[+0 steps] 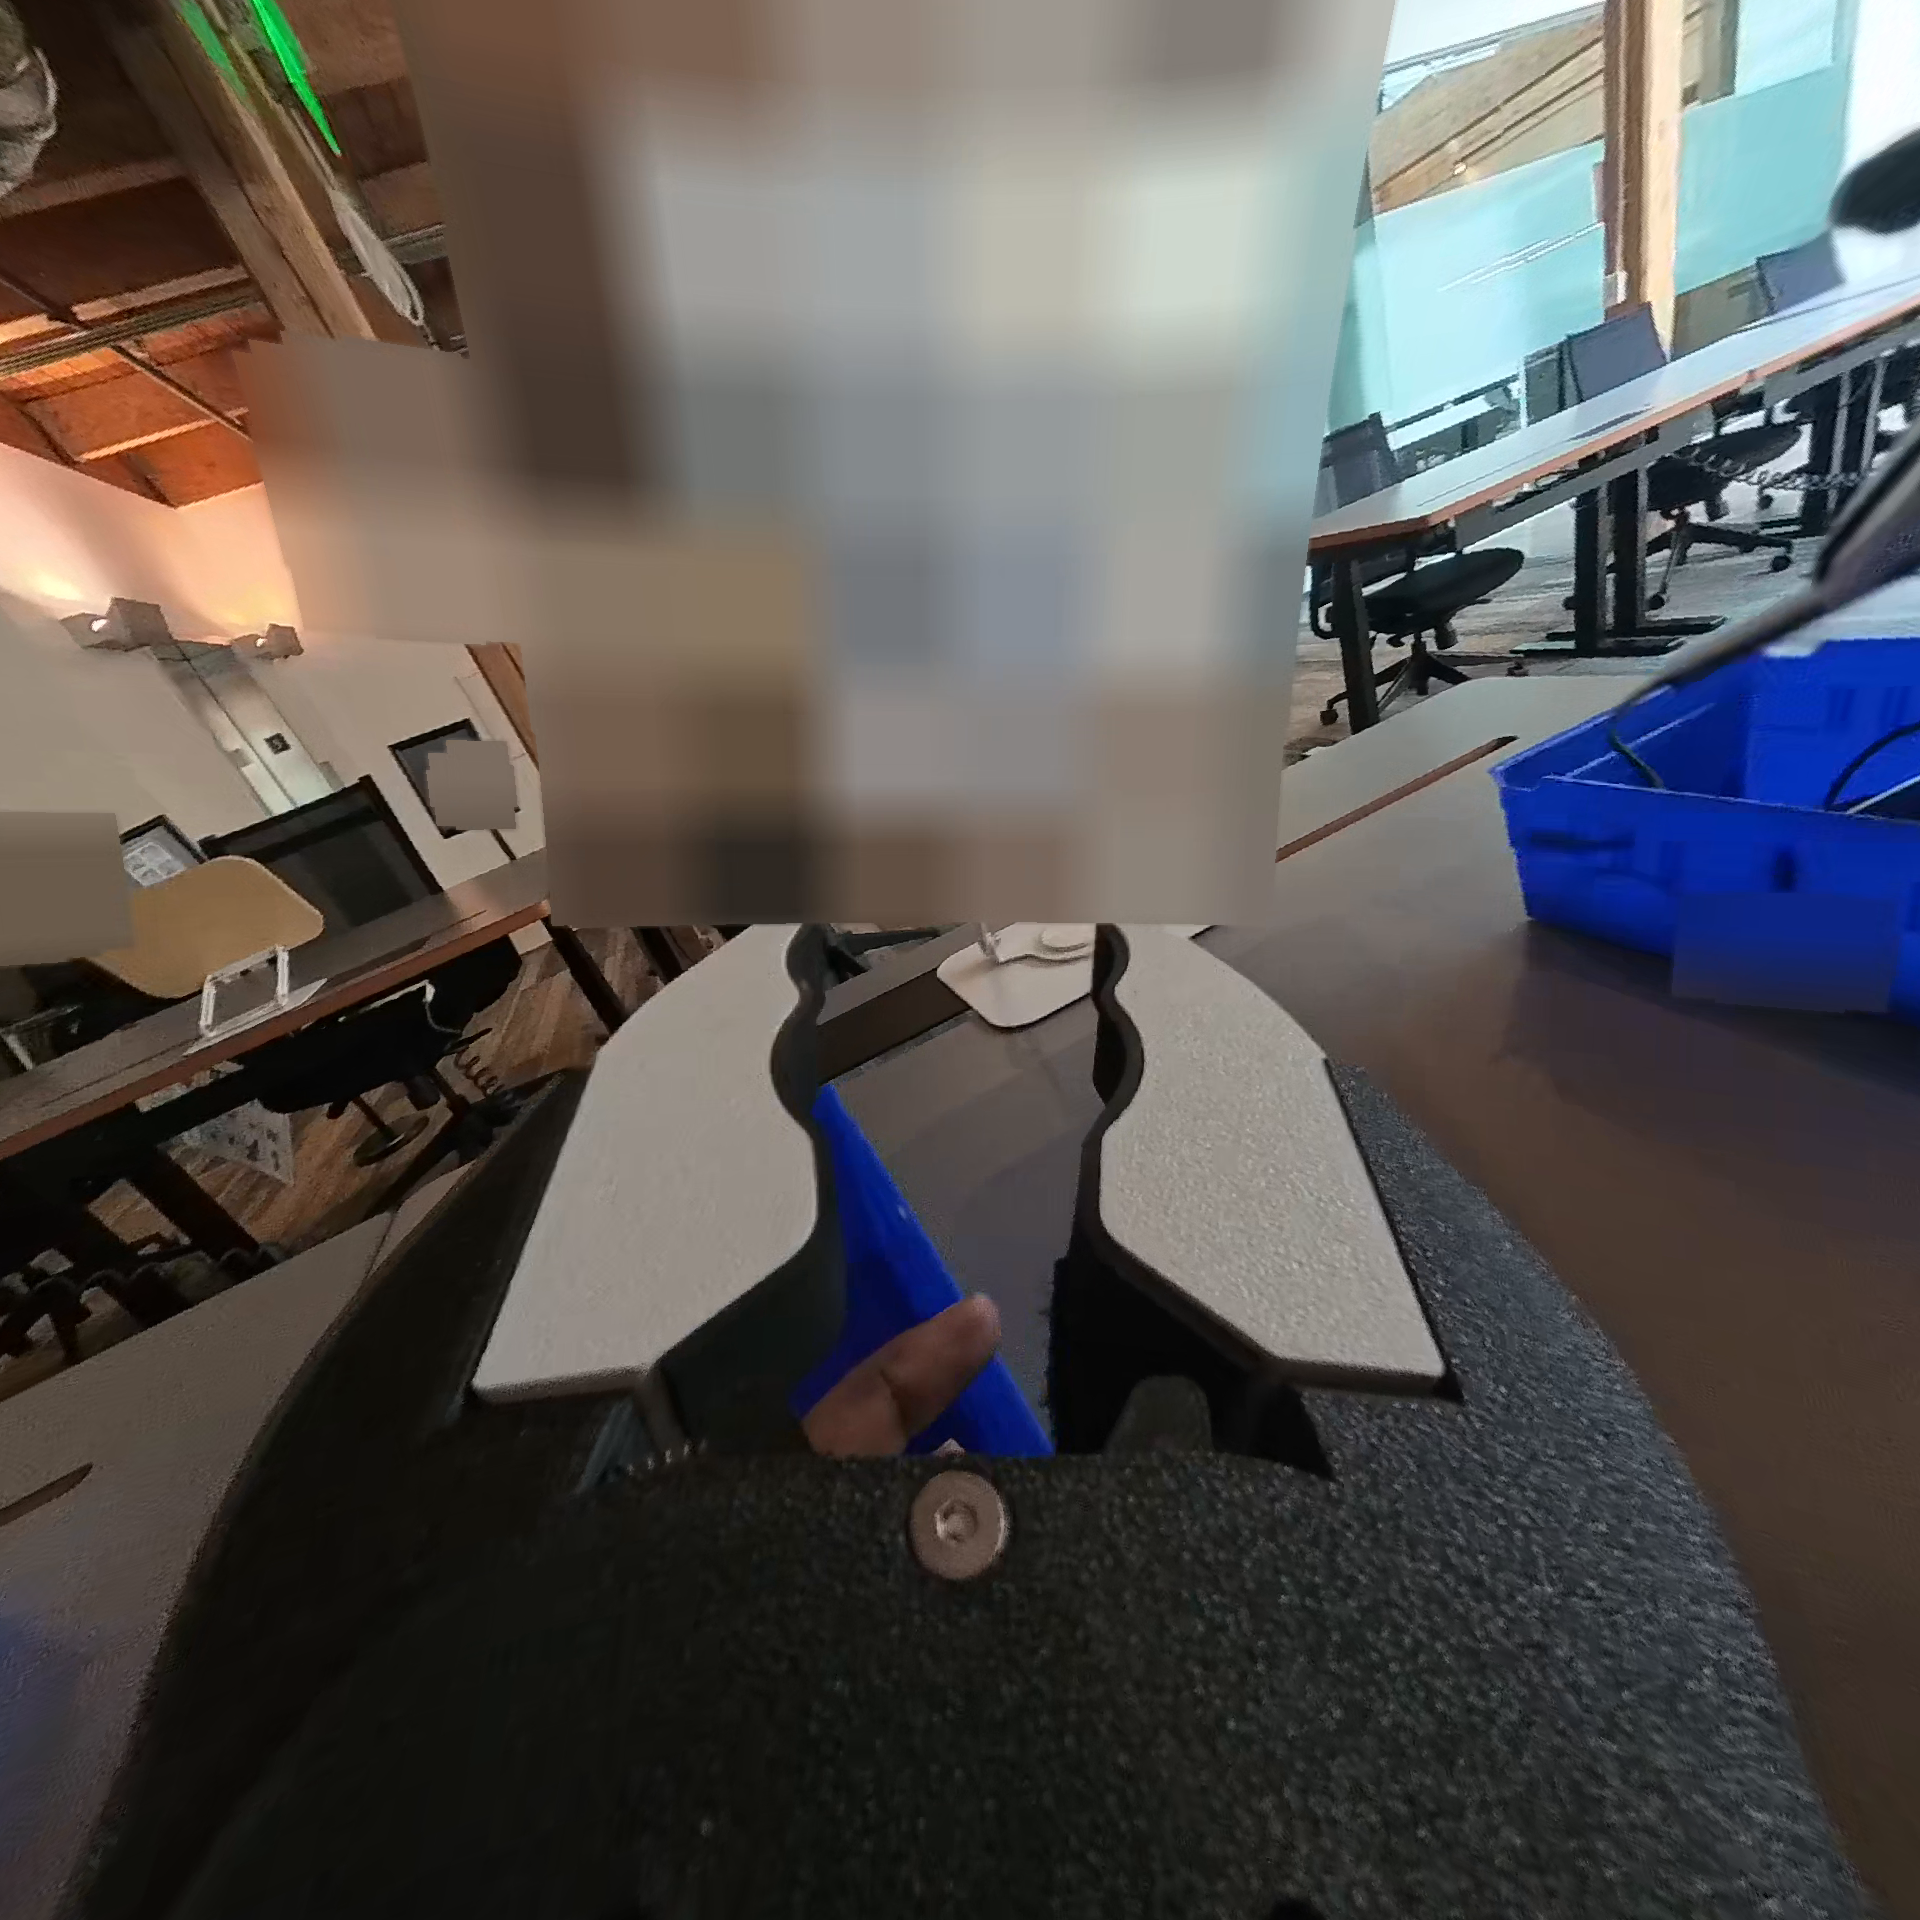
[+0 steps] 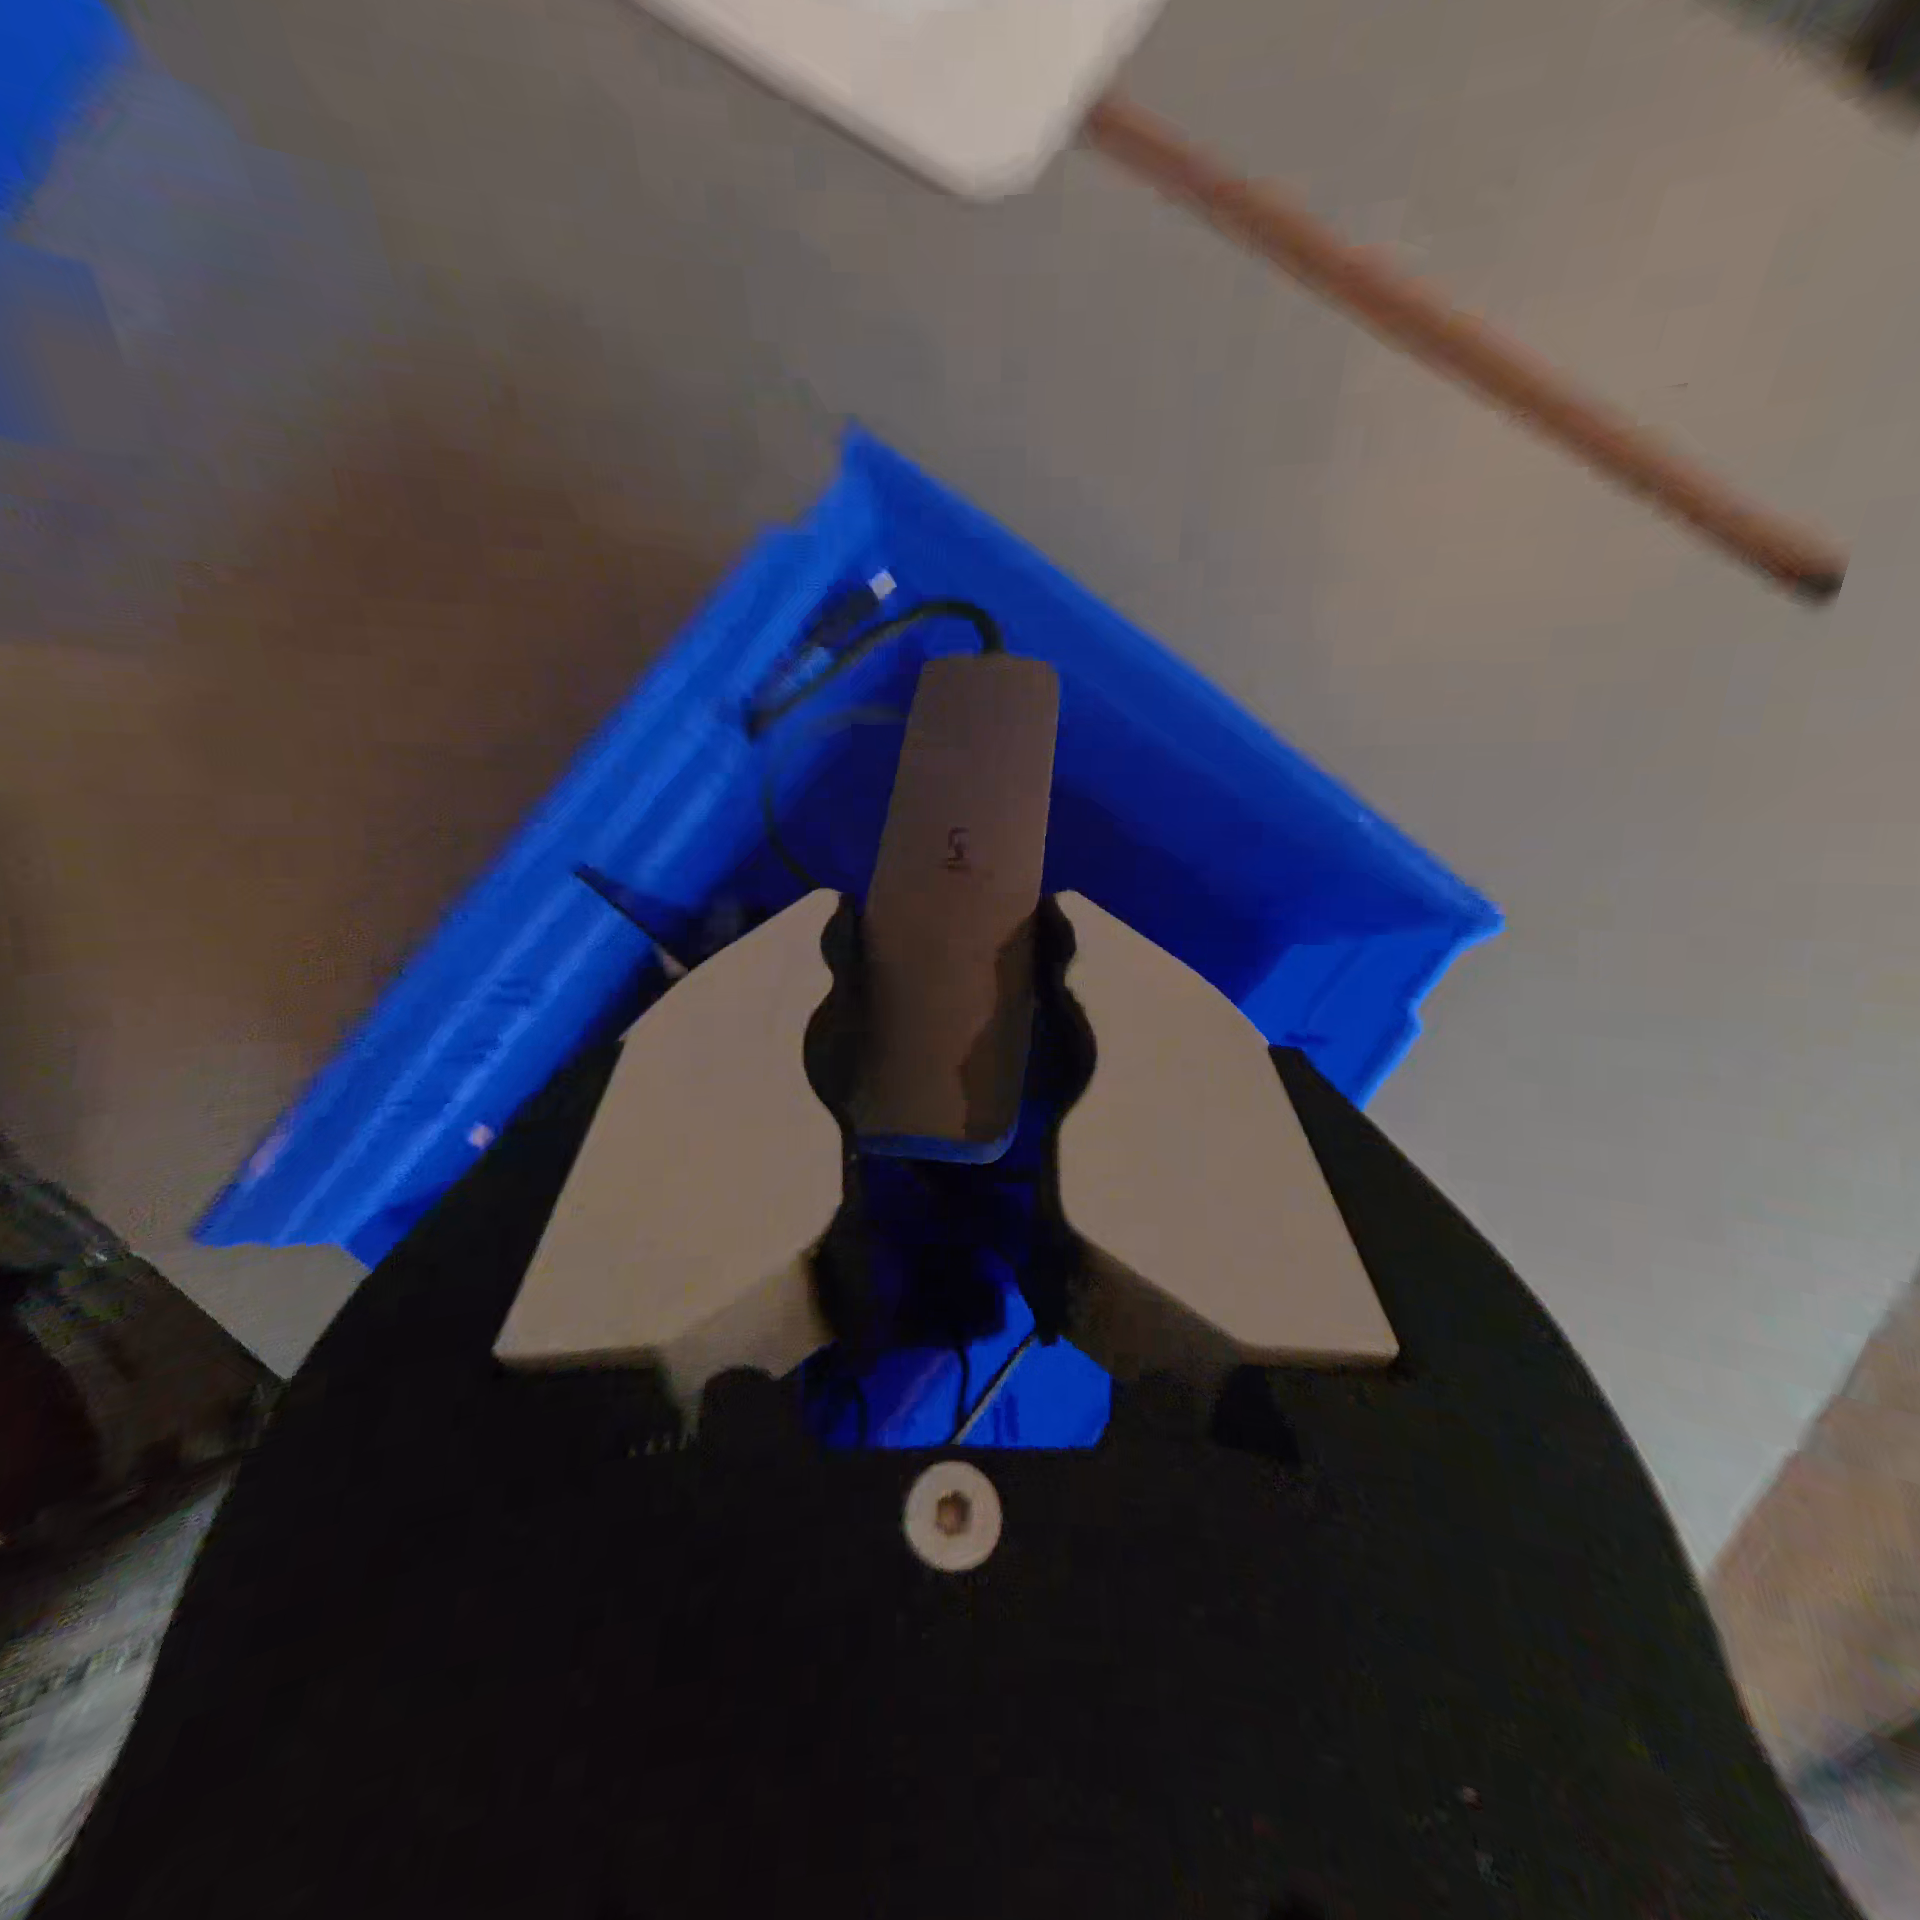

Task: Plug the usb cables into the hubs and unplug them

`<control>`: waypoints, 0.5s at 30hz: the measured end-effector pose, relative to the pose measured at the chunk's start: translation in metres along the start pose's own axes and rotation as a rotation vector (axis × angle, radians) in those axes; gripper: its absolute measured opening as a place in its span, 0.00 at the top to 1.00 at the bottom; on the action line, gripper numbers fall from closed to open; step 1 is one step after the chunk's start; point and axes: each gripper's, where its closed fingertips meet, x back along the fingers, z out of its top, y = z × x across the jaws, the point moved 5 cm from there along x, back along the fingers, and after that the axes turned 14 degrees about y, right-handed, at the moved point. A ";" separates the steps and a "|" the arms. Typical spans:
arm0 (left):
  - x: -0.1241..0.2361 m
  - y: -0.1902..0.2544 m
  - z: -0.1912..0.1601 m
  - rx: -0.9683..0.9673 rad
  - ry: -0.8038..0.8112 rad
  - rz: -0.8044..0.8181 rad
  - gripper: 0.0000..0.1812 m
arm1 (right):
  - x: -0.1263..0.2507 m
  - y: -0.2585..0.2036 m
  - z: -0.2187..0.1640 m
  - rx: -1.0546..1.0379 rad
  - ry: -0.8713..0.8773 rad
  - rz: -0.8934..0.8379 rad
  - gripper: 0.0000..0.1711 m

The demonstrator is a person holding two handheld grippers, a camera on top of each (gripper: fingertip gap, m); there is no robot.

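The left gripper is tilted up, looking across the dark table toward a room of desks and office chairs, and its jaws stand wide apart with nothing between the pads. Low between them, close to the gripper body, a fingertip presses against a blue plastic piece that slants up along the left finger; what that piece belongs to cannot be told. Farther right on the table sits a blue bin with thin black cables lying inside it, and just beyond the jaw tips lies a flat white pad. The right gripper points down over a blue bin on a grey table, its jaws closed narrow on a grey usb hub, which sticks out forward past the fingertips. A thin black cable leaves the hub's far end and curls back to a plug lying in the bin's far corner. This view is blurred, so finer detail is lost.
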 end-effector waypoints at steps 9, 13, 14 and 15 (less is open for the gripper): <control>-0.017 0.052 0.012 -0.042 0.051 -0.217 0.72 | 0.076 -0.072 0.037 -0.008 0.738 0.201 1.00; -0.020 0.100 0.018 -0.116 0.202 -0.486 0.69 | 0.088 -0.118 0.033 -0.026 0.895 0.375 1.00; -0.022 0.109 0.015 -0.102 0.215 -0.533 0.69 | 0.072 -0.115 0.026 0.042 0.843 0.236 1.00; -0.027 0.112 0.007 -0.085 0.191 -0.533 0.68 | 0.050 -0.113 0.018 0.092 0.757 0.138 1.00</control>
